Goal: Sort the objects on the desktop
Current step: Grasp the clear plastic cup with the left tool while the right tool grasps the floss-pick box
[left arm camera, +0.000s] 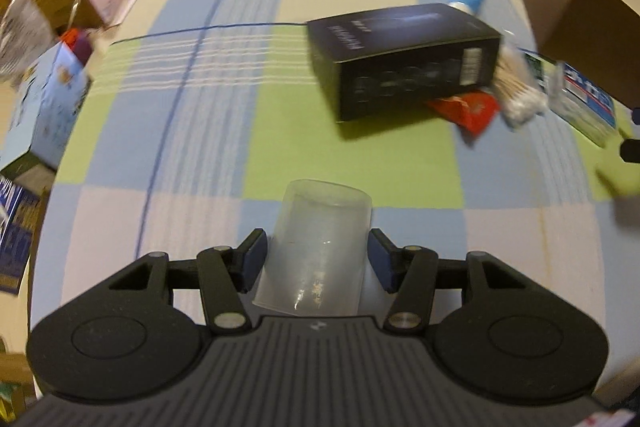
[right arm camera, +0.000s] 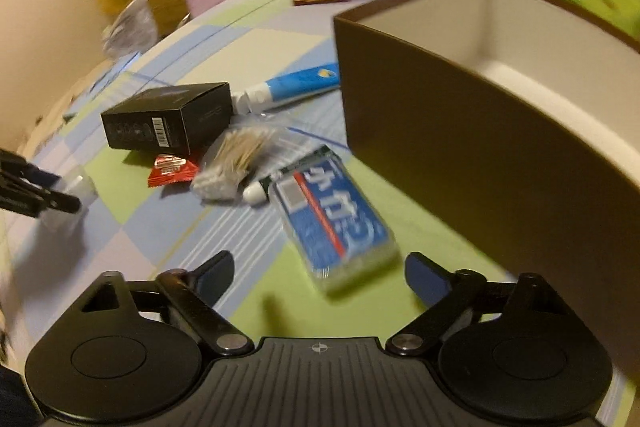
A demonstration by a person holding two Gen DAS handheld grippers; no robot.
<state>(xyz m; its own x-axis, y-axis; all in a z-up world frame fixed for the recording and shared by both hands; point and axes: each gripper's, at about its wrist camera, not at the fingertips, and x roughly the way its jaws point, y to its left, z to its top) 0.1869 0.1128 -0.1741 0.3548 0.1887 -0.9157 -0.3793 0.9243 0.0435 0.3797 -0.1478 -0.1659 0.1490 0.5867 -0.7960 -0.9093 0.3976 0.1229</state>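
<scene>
Black box (right arm camera: 168,121) lying on the table (right arm camera: 248,227), snack packet (right arm camera: 171,169) tucked under it, cotton swab bag (right arm camera: 232,163) just beside, toothpaste tube (right arm camera: 288,89) behind, open carton (right arm camera: 480,131) at right.

A clear plastic cup (left arm camera: 316,251) sits between the left claw (left arm camera: 316,259) pads. A black box (right arm camera: 168,121), cotton swabs (right arm camera: 236,159), a red packet (right arm camera: 172,169), a blue tube (right arm camera: 296,87) and a blue pack (right arm camera: 336,223) lie clustered beside the open brown box (right arm camera: 460,147).

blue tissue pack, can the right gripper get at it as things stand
Probably yes. The right gripper is open, and the blue tissue pack lies flat just ahead of its fingers with nothing on top; the brown box stands off to the right.
</scene>
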